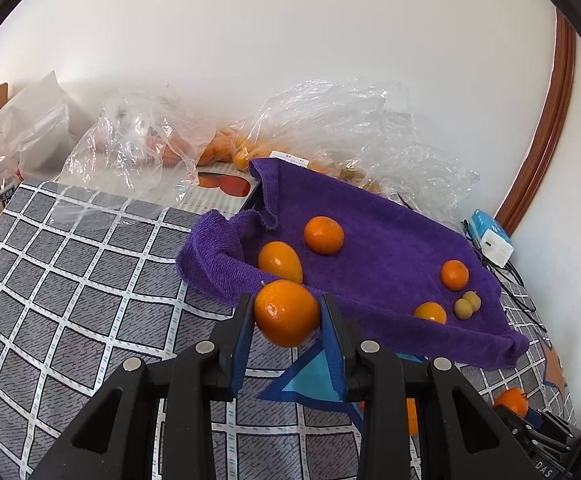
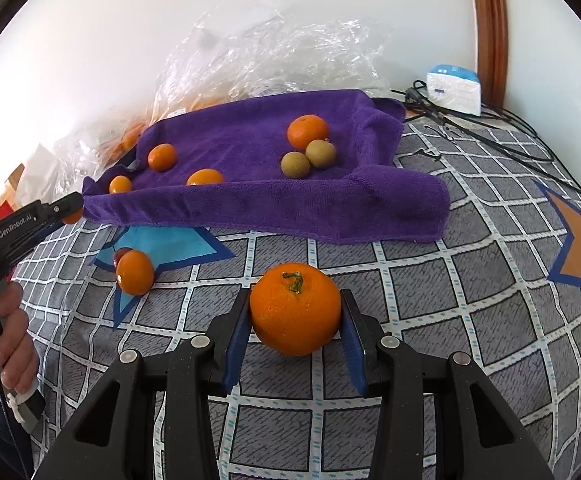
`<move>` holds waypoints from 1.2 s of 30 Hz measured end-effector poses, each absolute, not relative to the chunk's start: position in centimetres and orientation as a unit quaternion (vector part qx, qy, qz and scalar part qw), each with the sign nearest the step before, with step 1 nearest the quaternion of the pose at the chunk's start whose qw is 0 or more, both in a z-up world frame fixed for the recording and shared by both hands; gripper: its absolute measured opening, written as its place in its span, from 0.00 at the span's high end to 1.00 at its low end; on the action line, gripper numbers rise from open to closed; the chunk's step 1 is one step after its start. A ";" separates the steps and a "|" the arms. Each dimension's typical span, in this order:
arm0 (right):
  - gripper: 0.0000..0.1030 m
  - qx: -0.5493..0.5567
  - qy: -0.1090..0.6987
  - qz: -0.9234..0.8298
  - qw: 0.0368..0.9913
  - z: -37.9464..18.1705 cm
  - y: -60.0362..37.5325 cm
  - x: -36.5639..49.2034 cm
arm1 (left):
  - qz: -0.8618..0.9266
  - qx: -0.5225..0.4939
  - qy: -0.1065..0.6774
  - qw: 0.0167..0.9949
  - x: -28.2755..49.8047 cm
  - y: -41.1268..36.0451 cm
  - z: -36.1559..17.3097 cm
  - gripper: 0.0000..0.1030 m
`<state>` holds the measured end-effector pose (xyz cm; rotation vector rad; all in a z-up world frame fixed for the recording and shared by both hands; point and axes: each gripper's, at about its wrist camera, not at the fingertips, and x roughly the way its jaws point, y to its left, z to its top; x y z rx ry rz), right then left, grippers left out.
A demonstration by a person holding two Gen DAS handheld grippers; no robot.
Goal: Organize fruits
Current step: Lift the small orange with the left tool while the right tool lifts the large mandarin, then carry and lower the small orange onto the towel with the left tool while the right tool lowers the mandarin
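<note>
My left gripper (image 1: 287, 304) is shut on an orange (image 1: 286, 320) just in front of the near left edge of a purple towel (image 1: 370, 220). On the towel lie several oranges and two small greenish-brown fruits (image 1: 466, 305). My right gripper (image 2: 296, 300) is shut on a stemmed orange (image 2: 295, 320) above the checked tablecloth (image 2: 450, 300), a short way in front of the towel (image 2: 250, 204). One loose orange (image 2: 134, 272) rests on a blue star patch. In the right wrist view the left gripper (image 2: 70, 205) shows at the towel's left corner, held by a hand (image 2: 10, 344).
Crumpled clear plastic bags (image 1: 350, 120) with more oranges stand against the white wall behind the towel. A white and blue box (image 2: 454, 88) and black cables (image 2: 490, 132) lie at the back right. A water bottle (image 1: 0, 184) stands at the far left.
</note>
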<state>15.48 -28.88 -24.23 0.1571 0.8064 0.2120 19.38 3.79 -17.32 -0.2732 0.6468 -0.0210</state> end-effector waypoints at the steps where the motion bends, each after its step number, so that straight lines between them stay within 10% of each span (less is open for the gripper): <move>1: 0.59 0.080 0.391 0.103 0.911 -24.2 -28.9 15.4 | -0.011 -0.135 0.317 0.939 19.4 3.8 -17.3 0.70; 36: 0.59 0.055 0.342 0.123 0.930 -17.7 -27.7 22.0 | 0.012 -0.177 0.332 0.927 20.6 6.9 -16.5 0.70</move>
